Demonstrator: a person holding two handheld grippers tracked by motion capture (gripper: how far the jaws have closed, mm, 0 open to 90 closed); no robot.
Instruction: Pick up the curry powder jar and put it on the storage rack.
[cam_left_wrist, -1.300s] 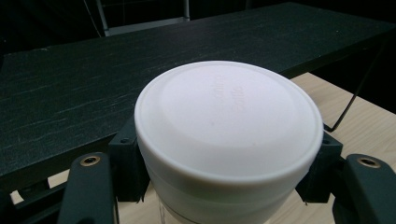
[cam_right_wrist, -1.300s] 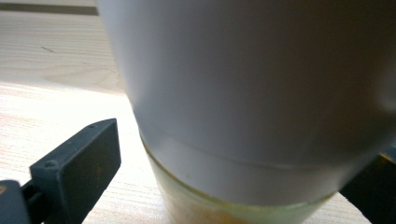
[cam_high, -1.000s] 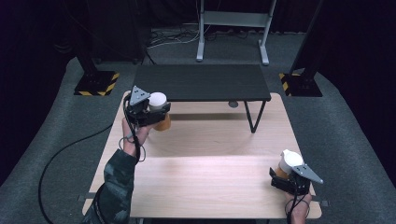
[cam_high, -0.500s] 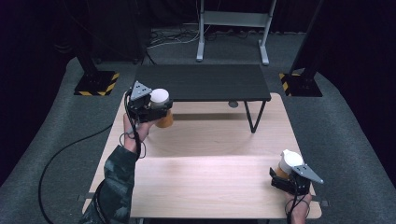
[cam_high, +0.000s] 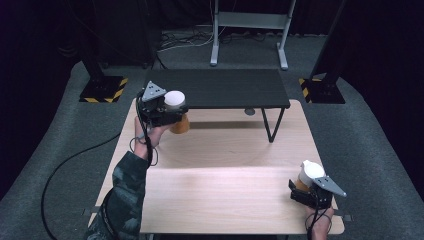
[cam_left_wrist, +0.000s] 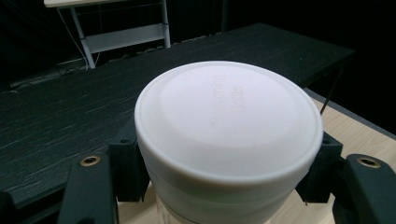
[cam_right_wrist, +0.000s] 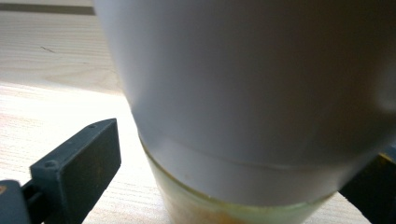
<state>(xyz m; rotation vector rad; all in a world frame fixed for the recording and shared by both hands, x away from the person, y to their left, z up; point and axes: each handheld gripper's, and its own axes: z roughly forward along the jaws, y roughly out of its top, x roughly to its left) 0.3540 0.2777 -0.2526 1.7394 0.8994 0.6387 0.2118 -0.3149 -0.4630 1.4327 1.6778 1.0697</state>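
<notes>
A white-lidded jar (cam_left_wrist: 229, 140) stands upright between the left gripper's (cam_high: 167, 111) fingers (cam_left_wrist: 88, 186), which clasp it just under the lid; its long axis is vertical, lid toward the camera. It is at the near left edge of the black shelf (cam_high: 215, 87), which lies just beyond the fingers. A second jar (cam_high: 309, 175) sits gripped in the right gripper (cam_high: 307, 192) at the table's (cam_high: 225, 200) near right corner, well apart. The high view shows both jars' amber contents; the left gripper view shows faint embossed lettering on the lid.

White-lidded orange jars (cam_high: 176, 112), black shelf (cam_high: 215, 88), pale wood table (cam_high: 220, 190), camouflage sleeve (cam_high: 120, 200).
</notes>
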